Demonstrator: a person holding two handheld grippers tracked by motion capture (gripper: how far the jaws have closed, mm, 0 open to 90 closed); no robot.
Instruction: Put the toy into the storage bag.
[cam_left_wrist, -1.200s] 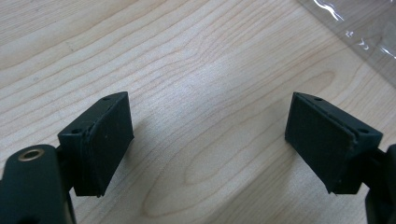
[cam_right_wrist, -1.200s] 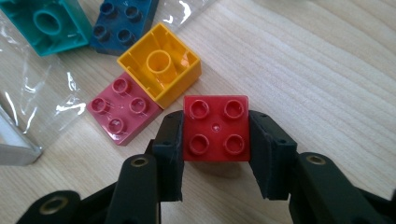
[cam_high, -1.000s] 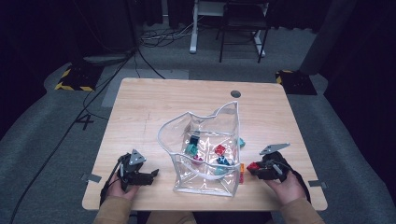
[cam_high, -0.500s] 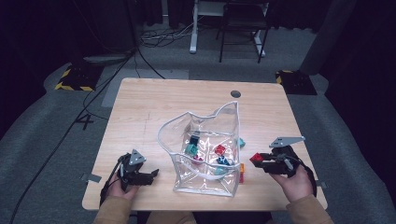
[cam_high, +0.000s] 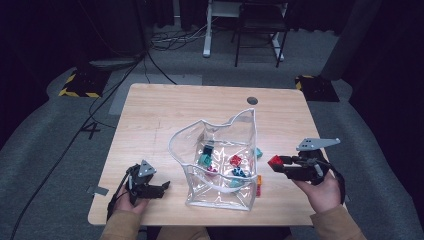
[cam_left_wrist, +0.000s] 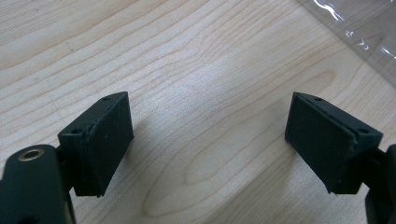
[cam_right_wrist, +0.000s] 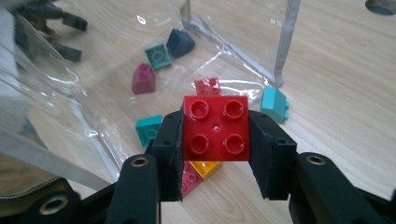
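Right gripper (cam_high: 278, 162) is clamped on a red 2x2 brick (cam_right_wrist: 216, 127), held just off the right side of the clear plastic bag (cam_high: 220, 165), w/ loose bricks on the table beside it. Left gripper (cam_high: 165, 187) rests on the table (cam_high: 165, 115) left of the bag, jaws apart & empty. Best next move, probably: lift the brick above the bag's rim, centre it over the opening before letting go, & use the left gripper to steady the floppy wall.
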